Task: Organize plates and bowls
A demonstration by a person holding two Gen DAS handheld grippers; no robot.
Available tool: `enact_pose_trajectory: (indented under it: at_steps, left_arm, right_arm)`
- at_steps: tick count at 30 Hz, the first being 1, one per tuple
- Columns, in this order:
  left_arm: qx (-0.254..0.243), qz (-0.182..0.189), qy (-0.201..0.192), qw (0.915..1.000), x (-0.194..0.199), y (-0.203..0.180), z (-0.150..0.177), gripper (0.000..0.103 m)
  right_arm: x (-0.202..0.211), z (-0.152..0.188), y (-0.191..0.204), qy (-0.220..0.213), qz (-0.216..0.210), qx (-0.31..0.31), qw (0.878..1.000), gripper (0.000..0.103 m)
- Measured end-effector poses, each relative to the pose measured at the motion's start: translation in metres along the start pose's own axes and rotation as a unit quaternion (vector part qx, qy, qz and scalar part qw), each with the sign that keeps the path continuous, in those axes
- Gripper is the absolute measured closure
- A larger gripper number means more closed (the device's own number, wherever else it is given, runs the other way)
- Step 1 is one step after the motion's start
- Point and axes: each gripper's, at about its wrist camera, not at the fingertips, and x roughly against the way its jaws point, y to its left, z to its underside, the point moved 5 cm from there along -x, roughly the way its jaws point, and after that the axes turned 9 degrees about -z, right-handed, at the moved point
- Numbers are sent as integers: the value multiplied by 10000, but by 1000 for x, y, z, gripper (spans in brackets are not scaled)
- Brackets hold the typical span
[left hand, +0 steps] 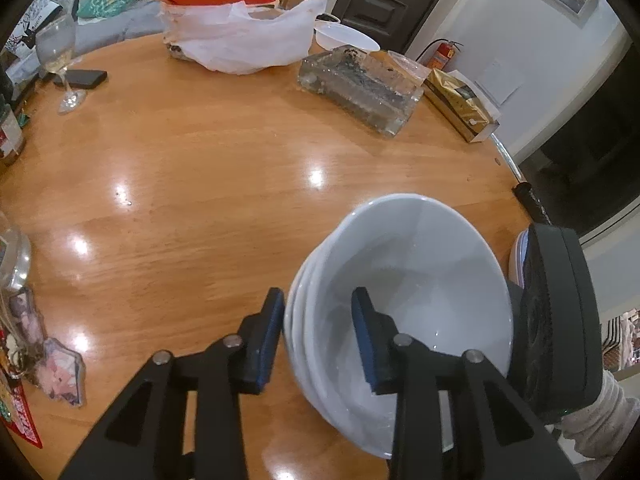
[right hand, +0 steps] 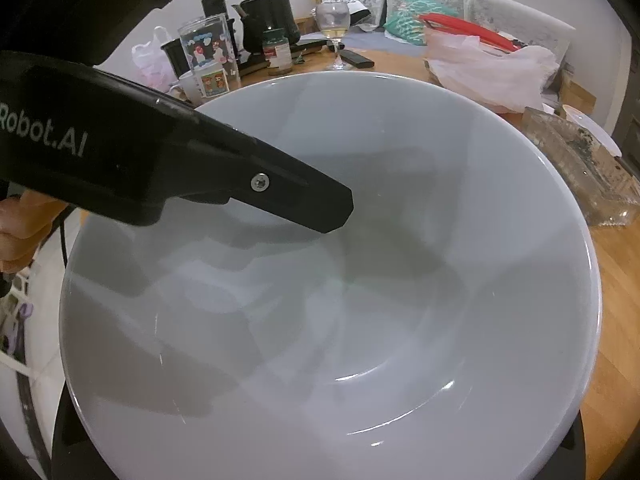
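- The bowl stack (left hand: 420, 280) – several white bowls nested one inside another – sits at the near right edge of the desk (left hand: 200, 200), tilted toward the left wrist camera. Whether it rests on the wood or is carried I cannot tell.
- So the bowls look already gathered into one pile; that part of the job seems largely done.
- The left claw (left hand: 318, 294) stands astride the stack's near-left wall, one finger outside and one inside the top bowl. It is spread a little, and a strip of white shows between the inner pad and the wall, so I judge it is not pinching.
- The right claw's black body (left hand: 560, 320) shows just beyond the stack on the right. In its own view the top bowl fills almost everything and hides its fingers, so I cannot tell whether they are spread or pinching the bowl.
- A shallow white dish (left hand: 346, 36) lies at the far side of the desk, behind the plastic bag (left hand: 248, 40) and well apart from the stack. It may be a piece not yet tidied.
- No plate pile shows in either view, so the plates seem to be what is left – if any are nearby.
- The stack's final place is probably undecided, as the desk's edge is a poor spot for it.
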Motion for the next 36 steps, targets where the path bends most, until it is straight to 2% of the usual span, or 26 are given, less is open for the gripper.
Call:
enact_pose_trajectory:
  at_steps: [8, 19, 23, 29, 36]
  left_arm:
    - [56, 225, -7, 9997, -5, 3, 0, 70]
    - [-58, 143, -65, 9999, -2, 0, 2, 69]
    - [-39, 139, -163, 9998, 9, -1, 1, 69]
    - [-32, 76, -301, 9995, 27, -6, 1, 69]
    - [-119, -26, -453, 9989, 50, -22, 1, 69]
  right_arm:
    - [-10, -6, -2, 116, 186, 191, 9996, 1]
    - [-7, -7, -1, 57, 256, 259, 9993, 2]
    - [2, -10, 4, -190, 259, 269, 9991, 2]
    - [11, -19, 10, -268, 331, 410, 9983, 2]
    - [40, -12, 21, -415, 349, 445, 9975, 1]
